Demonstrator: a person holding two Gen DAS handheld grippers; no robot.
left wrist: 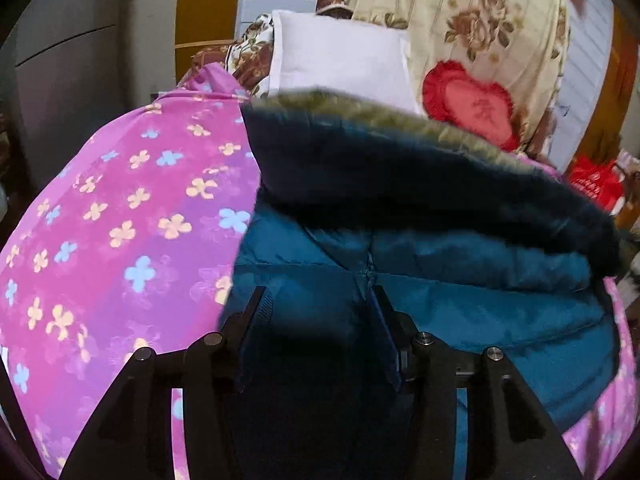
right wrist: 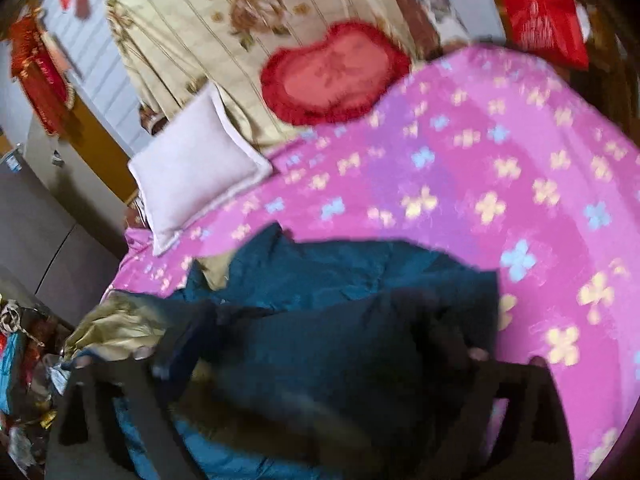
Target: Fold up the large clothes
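— Left tool, at the bottom centre of its view: what's it doing?

— Its fingers stand apart with a bunched teal coat filling the gap; whether they press the cloth, I cannot tell. The coat lies on the bed, lower right of frame, its fur-trimmed hood turned over the body, likely a fold under way. A pillow and a red heart cushion sit behind, top centre.

— And the right view?

— Blurred. The right tool sits low in frame, dark coat cloth draped across it; the grip is unreadable. The coat lies bottom centre on the pink sheet, the pillow mid left, beyond it. Probably both tools take the one garment to turn it together.
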